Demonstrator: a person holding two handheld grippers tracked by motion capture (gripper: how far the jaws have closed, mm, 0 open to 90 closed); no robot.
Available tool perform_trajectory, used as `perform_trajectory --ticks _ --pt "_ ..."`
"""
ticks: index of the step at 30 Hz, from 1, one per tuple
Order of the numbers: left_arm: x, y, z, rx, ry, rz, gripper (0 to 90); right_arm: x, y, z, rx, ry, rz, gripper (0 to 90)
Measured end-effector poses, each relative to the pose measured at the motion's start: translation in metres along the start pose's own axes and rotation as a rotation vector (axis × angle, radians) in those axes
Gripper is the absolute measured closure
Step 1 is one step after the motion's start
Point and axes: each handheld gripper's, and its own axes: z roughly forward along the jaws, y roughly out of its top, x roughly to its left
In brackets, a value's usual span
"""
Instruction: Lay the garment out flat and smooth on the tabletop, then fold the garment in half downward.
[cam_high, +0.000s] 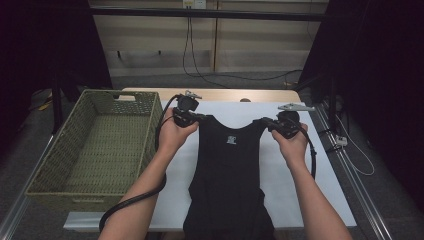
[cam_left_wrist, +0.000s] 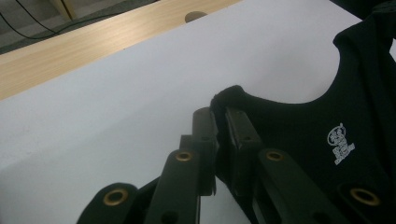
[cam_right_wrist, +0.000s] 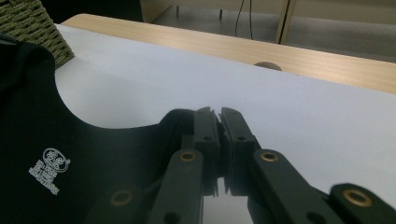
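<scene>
A black sleeveless top (cam_high: 227, 170) lies flat on the white table cover (cam_high: 280, 175), neck toward the far side, hem hanging over the near edge. A small white print (cam_high: 230, 139) marks its chest. My left gripper (cam_high: 198, 118) is shut on the top's left shoulder strap; in the left gripper view the strap (cam_left_wrist: 229, 95) is pinched between the jaws of that gripper (cam_left_wrist: 220, 114). My right gripper (cam_high: 267, 123) is shut on the right shoulder strap; in the right gripper view its jaws (cam_right_wrist: 219, 114) close on the strap's dark cloth (cam_right_wrist: 175, 121).
A green woven basket (cam_high: 65, 165) stands empty at the left of the table, touching the white cover's edge. A bare wooden strip (cam_high: 225, 94) runs along the table's far side. Black cables trail from both grippers. Dark curtains flank the table.
</scene>
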Motion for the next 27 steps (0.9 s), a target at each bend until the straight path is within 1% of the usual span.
perform_trajectory --ticks 5,11,13,17,21,23,26,27 --pt "0.000 0.000 -0.001 -0.003 -0.003 -0.007 83.4 -0.001 -0.001 0.002 0.004 0.007 0.003 86.0" --pt "0.001 -0.001 -0.004 -0.002 -0.006 -0.005 83.4 -0.001 -0.003 0.002 -0.001 0.015 0.008 86.0" --pt "0.001 -0.001 -0.004 -0.002 -0.013 -0.015 83.4 -0.001 -0.003 0.002 -0.003 0.024 0.012 86.0" --pt "0.003 -0.001 -0.004 -0.004 -0.013 -0.020 83.4 -0.003 -0.003 0.002 -0.002 0.038 0.024 86.0" --pt "0.006 0.005 -0.006 -0.001 -0.013 -0.013 83.5 -0.006 0.000 0.002 -0.004 0.030 0.027 86.1" --pt "0.006 0.011 -0.007 -0.007 -0.010 -0.012 83.5 -0.007 0.005 0.003 -0.001 0.028 0.015 86.1" --pt "0.009 0.023 -0.009 -0.016 -0.002 0.000 83.6 -0.007 0.014 0.005 -0.004 0.020 0.002 86.2" --pt "0.012 0.029 -0.009 -0.027 -0.001 -0.009 83.7 -0.007 0.019 0.006 -0.009 0.010 -0.001 86.4"
